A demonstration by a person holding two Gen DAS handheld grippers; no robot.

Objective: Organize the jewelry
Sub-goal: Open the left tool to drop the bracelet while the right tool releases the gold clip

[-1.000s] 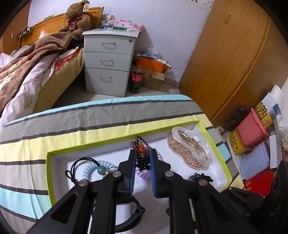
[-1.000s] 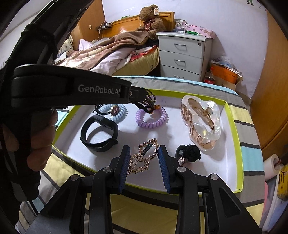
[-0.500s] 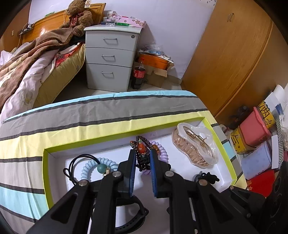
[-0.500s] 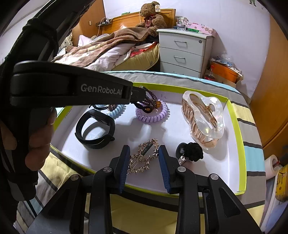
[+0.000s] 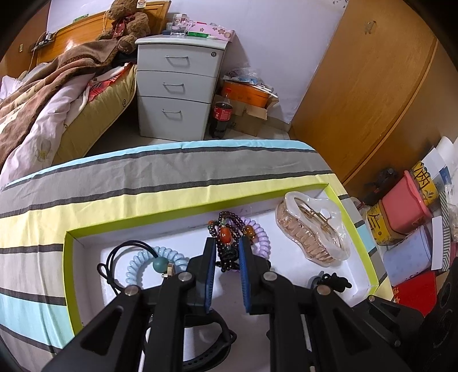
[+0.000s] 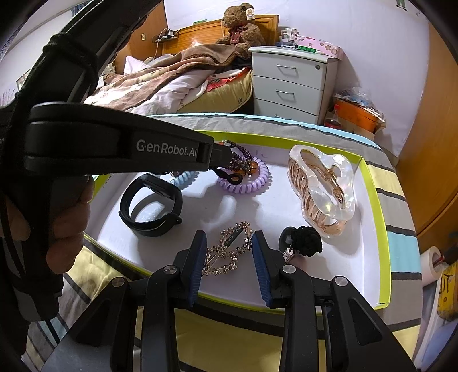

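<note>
So the dark beaded bracelet [image 5: 227, 243] is clamped in the left hand-held gripper [image 5: 227, 246], held just above the purple coil tie [image 6: 243, 177] at the back of the white tray [image 6: 369, 183]. The right hand-held gripper [image 6: 229, 240] is kept apart, nothing pinched, with the gold hair clip [image 6: 229, 249] lying between its pads at the tray's front edge.

Ahead of me: white three-drawer nightstand [image 5: 177, 85], brown teddy bear [image 5: 126, 25] on the bed's headboard, brown blanket [image 5: 43, 85] over an unmade bed [image 6: 183, 85]. Cola bottle [image 5: 221, 114] beside the nightstand, orange box [image 5: 246, 93] behind it. Wooden wardrobe [image 5: 372, 85] at right.
</note>
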